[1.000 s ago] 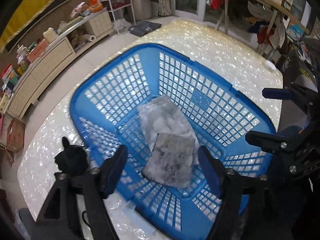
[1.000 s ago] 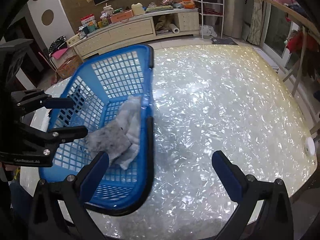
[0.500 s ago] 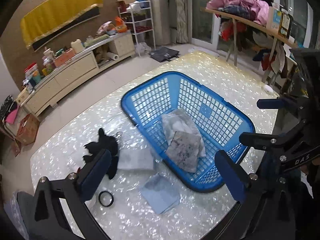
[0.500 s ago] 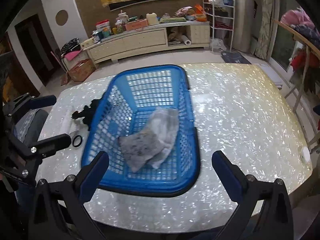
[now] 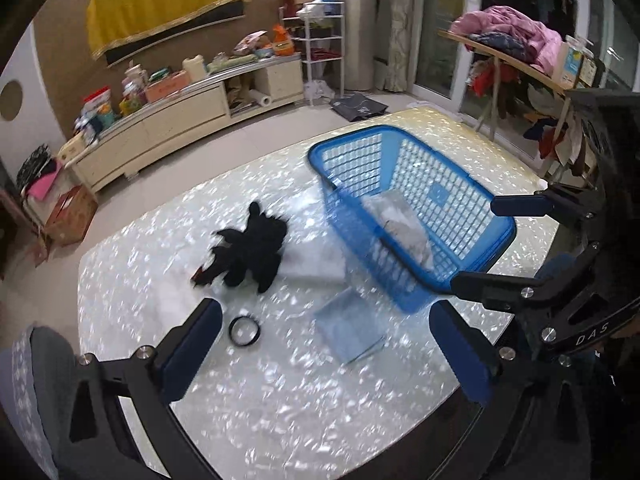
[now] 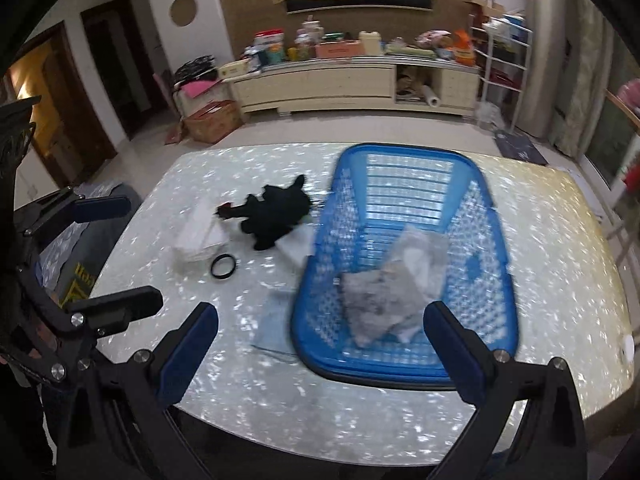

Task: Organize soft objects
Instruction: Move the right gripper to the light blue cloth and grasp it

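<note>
A blue plastic basket (image 5: 352,139) stands on the shiny table, right of centre, with two grey fluffy cloths (image 5: 400,220) lying inside. Left of it a black soft item (image 5: 252,252) lies partly on a white cloth (image 5: 320,266). A light blue cloth (image 5: 348,328) lies flat near the basket's near corner. My left gripper (image 5: 326,354) hangs wide open and empty above the table's near edge. In the right wrist view the basket (image 6: 400,149), grey cloths (image 6: 384,296) and black item (image 6: 276,212) appear again. My right gripper (image 6: 322,356) is open and empty, back from the basket.
A black ring (image 5: 244,331) lies on the table near the left fingertip. A second white folded cloth (image 6: 196,236) lies left of the black item. A small white disc (image 6: 627,346) sits at the table's right edge. A long cabinet (image 6: 320,80) and shelves stand across the room.
Both grippers drew back and rose away from the basket, and the views swung left. The left jaws widened. The grey cloths stay in the basket.
</note>
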`<state>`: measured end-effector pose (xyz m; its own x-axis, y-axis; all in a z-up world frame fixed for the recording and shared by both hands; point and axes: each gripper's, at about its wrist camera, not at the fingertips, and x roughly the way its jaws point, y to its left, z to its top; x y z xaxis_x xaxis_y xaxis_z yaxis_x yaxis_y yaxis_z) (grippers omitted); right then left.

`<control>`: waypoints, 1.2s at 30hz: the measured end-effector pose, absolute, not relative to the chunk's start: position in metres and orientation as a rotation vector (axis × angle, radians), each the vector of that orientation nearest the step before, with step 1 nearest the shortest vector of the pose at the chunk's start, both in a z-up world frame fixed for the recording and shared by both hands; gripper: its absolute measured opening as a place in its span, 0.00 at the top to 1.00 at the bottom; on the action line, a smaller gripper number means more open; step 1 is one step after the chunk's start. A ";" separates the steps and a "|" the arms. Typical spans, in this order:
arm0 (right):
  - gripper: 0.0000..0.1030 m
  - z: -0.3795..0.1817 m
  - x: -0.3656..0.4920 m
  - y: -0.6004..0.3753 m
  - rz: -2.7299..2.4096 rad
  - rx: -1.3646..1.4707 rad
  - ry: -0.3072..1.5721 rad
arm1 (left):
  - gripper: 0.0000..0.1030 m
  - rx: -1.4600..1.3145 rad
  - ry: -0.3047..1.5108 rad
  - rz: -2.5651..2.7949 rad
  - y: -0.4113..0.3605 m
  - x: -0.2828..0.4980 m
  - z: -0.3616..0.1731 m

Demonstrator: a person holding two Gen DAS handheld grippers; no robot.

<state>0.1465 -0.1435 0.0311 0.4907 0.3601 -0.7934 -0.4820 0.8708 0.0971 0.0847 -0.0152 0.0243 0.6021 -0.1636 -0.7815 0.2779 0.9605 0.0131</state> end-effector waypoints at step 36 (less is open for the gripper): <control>0.13 -0.087 0.161 0.018 0.623 -0.359 1.209 | 0.00 -0.091 1.143 -0.127 0.110 0.085 -0.106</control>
<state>0.1609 0.0176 -0.0868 0.2177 0.2532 -0.9426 -0.6206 0.7813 0.0665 0.0851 0.1101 -0.1062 0.4087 -0.1470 -0.9008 0.0543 0.9891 -0.1367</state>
